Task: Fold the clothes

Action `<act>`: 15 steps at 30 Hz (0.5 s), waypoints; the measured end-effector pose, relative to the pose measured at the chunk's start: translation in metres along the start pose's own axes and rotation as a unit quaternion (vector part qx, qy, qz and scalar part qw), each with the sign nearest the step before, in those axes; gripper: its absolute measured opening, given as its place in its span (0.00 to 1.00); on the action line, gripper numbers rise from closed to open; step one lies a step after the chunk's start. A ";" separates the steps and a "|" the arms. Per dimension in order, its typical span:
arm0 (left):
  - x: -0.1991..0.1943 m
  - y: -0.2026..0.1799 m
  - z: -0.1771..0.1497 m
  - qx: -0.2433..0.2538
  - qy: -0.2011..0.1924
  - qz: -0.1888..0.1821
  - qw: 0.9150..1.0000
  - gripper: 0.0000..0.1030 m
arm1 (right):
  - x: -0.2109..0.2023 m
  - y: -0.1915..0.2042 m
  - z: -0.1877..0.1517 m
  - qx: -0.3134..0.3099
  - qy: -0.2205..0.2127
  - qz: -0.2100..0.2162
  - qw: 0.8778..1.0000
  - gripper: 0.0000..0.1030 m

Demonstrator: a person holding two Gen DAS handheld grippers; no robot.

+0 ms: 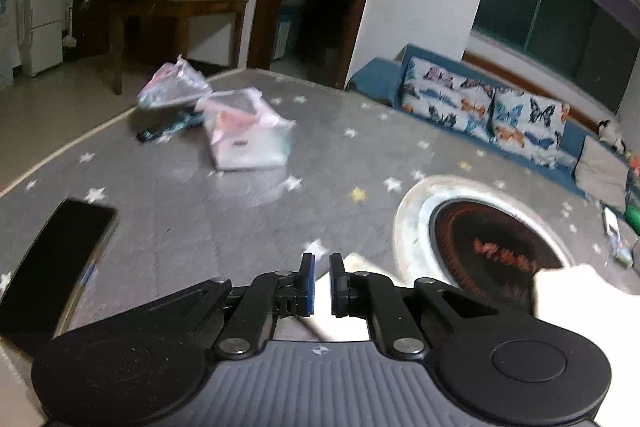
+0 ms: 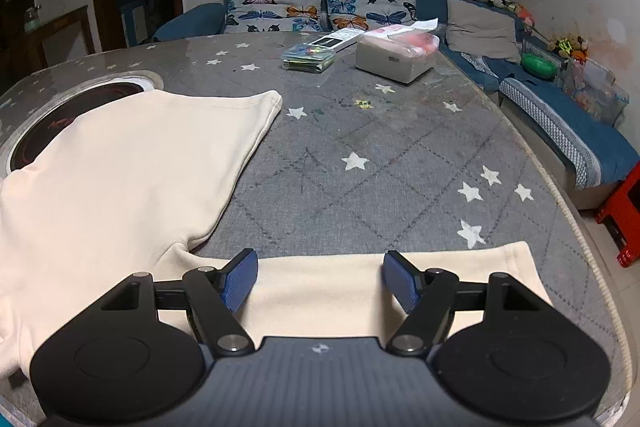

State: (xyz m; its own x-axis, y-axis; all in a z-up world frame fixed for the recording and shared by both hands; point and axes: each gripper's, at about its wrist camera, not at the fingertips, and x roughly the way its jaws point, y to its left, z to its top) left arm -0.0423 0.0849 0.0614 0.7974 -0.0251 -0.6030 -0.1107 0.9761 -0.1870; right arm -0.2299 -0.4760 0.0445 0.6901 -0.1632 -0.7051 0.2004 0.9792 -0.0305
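Observation:
A cream garment (image 2: 120, 167) lies spread on the grey star-patterned table (image 2: 380, 155), partly over a round inset cooktop (image 2: 60, 115). One part of it reaches toward the table's middle, and another strip (image 2: 460, 263) runs along the near edge. My right gripper (image 2: 320, 279) hovers open just above that near strip, blue pads (image 2: 240, 279) wide apart and holding nothing. In the blurred left wrist view, my left gripper (image 1: 322, 283) has its jaws almost together, with cream garment (image 1: 344, 323) showing between and beneath them. More cream cloth (image 1: 580, 283) shows at the right.
A dark phone (image 1: 52, 267) lies at the near left, with plastic-wrapped packages (image 1: 244, 131) further back. A tissue box (image 2: 396, 57) and a packet (image 2: 308, 57) sit at the far side. A sofa (image 2: 560, 115) runs beyond the table's right edge, by a red stool (image 2: 628, 219).

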 end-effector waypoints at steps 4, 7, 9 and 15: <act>-0.010 -0.021 -0.011 0.037 0.010 -0.038 0.999 0.10 | -0.010 0.013 0.005 -0.022 -0.009 0.020 1.000 0.69; -0.013 -0.052 -0.026 0.075 0.031 -0.088 0.993 0.11 | -0.017 0.022 0.008 -0.038 -0.015 0.035 0.999 0.69; -0.014 -0.071 -0.036 0.100 0.044 -0.119 0.987 0.11 | -0.022 0.029 0.010 -0.049 -0.020 0.045 0.998 0.69; -0.020 -0.117 -0.068 0.173 0.069 -0.192 0.964 0.11 | -0.035 0.064 0.011 -0.094 -0.019 0.123 0.988 0.68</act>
State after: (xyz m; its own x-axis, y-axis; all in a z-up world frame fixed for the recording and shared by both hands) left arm -0.0850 -0.0435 0.0428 0.6516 -0.4038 -0.6422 0.4001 0.9022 -0.1613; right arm -0.2335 -0.4094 0.0747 0.7282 0.0813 -0.6806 -0.1068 0.9943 0.0045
